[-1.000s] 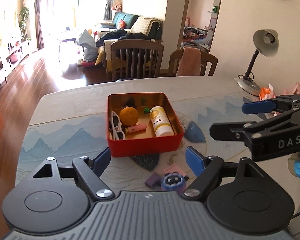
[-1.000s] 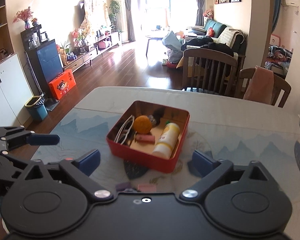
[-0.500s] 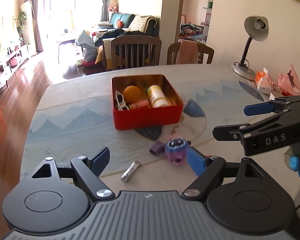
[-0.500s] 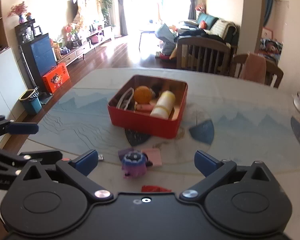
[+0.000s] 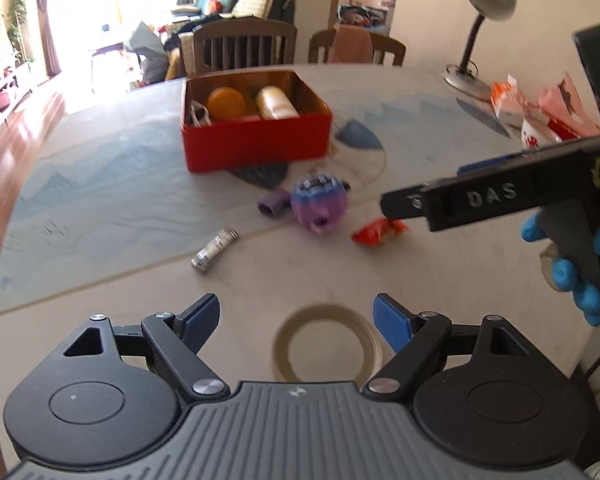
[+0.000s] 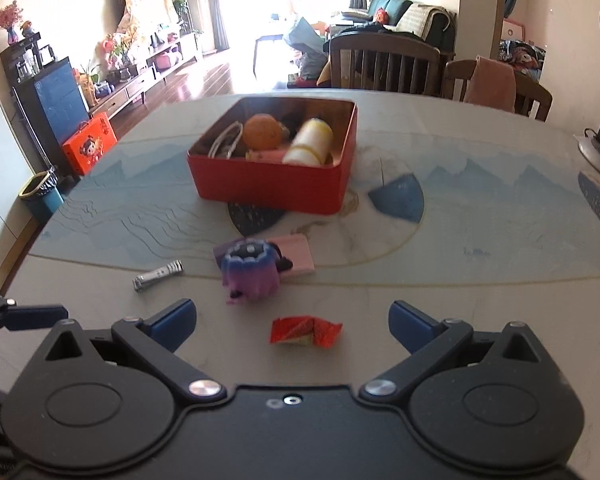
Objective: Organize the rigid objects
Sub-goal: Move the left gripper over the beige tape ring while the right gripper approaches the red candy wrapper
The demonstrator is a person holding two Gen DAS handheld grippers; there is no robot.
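A red tin box (image 5: 256, 142) (image 6: 272, 184) on the table holds an orange, a pale bottle, sunglasses and a pink stick. In front of it lie a purple toy (image 5: 319, 203) (image 6: 252, 270), a metal nail clipper (image 5: 215, 255) (image 6: 158, 275), a red wrapped packet (image 5: 378, 232) (image 6: 305, 332), a pink flat block (image 6: 298, 256) and a tape ring (image 5: 326, 346). My left gripper (image 5: 296, 320) is open above the tape ring, holding nothing. My right gripper (image 6: 292, 324) is open with the red packet lying between its fingers, untouched; it also shows from the side in the left wrist view (image 5: 420, 200).
A desk lamp (image 5: 482, 28) and snack bags (image 5: 540, 116) stand at the table's right. Wooden chairs (image 6: 384, 66) line the far edge. The table mat (image 6: 480, 216) covers the middle. A hand in a blue glove (image 5: 572, 276) holds the right gripper.
Both grippers have come down and back toward the table's near edge. The loose items, the tape ring and the red packet have come into view; the box looks farther away. Jaws unchanged.
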